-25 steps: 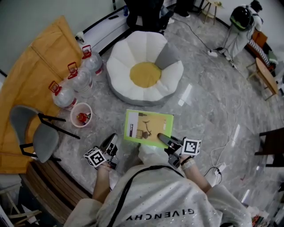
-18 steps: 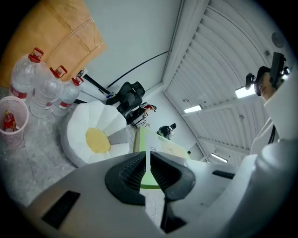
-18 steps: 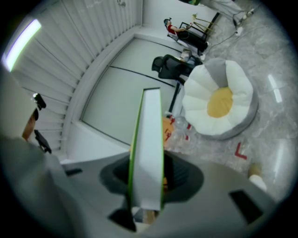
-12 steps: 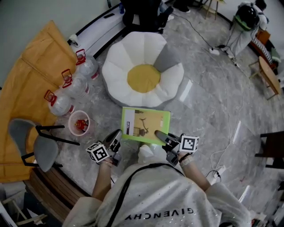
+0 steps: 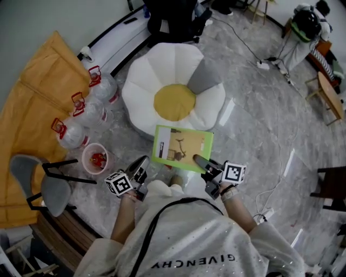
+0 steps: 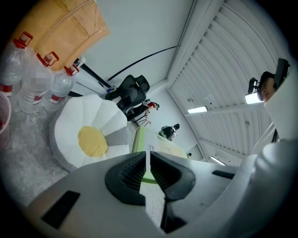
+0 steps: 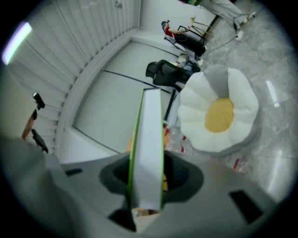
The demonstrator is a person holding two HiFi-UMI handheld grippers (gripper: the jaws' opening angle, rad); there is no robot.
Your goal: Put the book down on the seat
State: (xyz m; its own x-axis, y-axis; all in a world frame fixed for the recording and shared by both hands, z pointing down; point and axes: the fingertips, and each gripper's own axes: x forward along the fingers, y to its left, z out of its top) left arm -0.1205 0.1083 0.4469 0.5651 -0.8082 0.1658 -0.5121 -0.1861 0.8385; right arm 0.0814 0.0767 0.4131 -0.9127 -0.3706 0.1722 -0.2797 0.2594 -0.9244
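A green-covered book (image 5: pixel 182 147) is held flat above the floor, its far edge just over the near rim of the seat (image 5: pixel 174 101), a white flower-shaped cushion with a yellow centre. My right gripper (image 5: pixel 199 161) is shut on the book's near right corner. In the right gripper view the book's white page edge (image 7: pixel 148 135) stands between the jaws, with the seat (image 7: pixel 219 114) beyond. My left gripper (image 5: pixel 139 164) hangs left of the book, shut and empty. In the left gripper view its pads (image 6: pixel 134 171) meet, with the book (image 6: pixel 156 145) and the seat (image 6: pixel 93 137) ahead.
Three large water bottles (image 5: pixel 81 111) and a pink bucket (image 5: pixel 96 158) stand left of the seat. A grey chair (image 5: pixel 40 181) and an orange sheet (image 5: pixel 38 92) are further left. A black office chair (image 5: pixel 170 16) stands behind the seat. Cables cross the marble floor at right.
The seat has come nearer in the head view and the book has moved forward with my right gripper, from short of the cushion to over its near rim. The left gripper stays shut.
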